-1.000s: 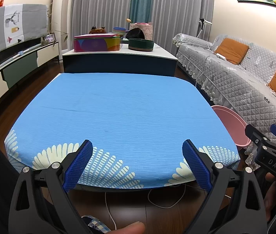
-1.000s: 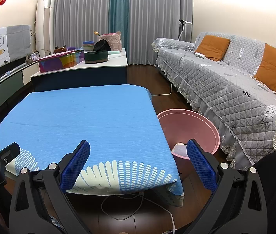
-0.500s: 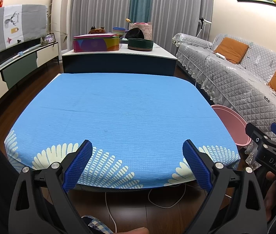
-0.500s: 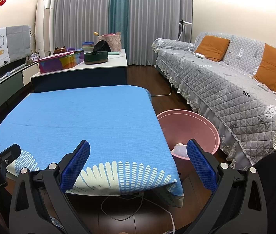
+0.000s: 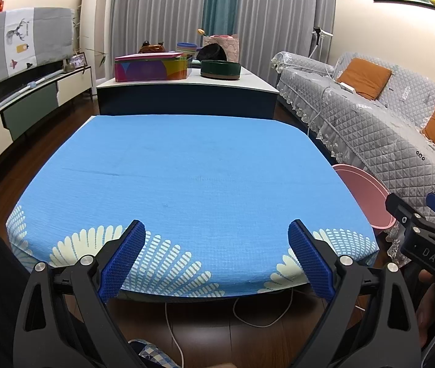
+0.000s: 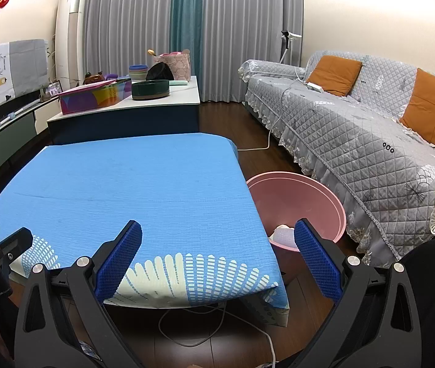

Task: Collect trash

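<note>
A pink basin [image 6: 318,190] stands on the floor right of the table, with a white crumpled piece of trash [image 6: 283,235] inside; its rim also shows in the left wrist view [image 5: 367,190]. The table with the blue cloth [image 5: 192,184] shows no trash on it; it also fills the right wrist view [image 6: 131,190]. My left gripper [image 5: 216,257] is open and empty at the table's near edge. My right gripper [image 6: 217,257] is open and empty over the table's near right corner, its right finger in front of the basin. The right gripper also shows in the left wrist view [image 5: 417,230].
A grey quilted sofa [image 6: 355,128] with orange cushions runs along the right. A dark cabinet [image 5: 186,98] behind the table carries a colourful box [image 5: 149,67] and a green bowl [image 5: 220,69]. White cables [image 6: 211,322] lie on the wooden floor under the table.
Almost nothing has moved; both grippers stay open and hover at the table's near edge.
</note>
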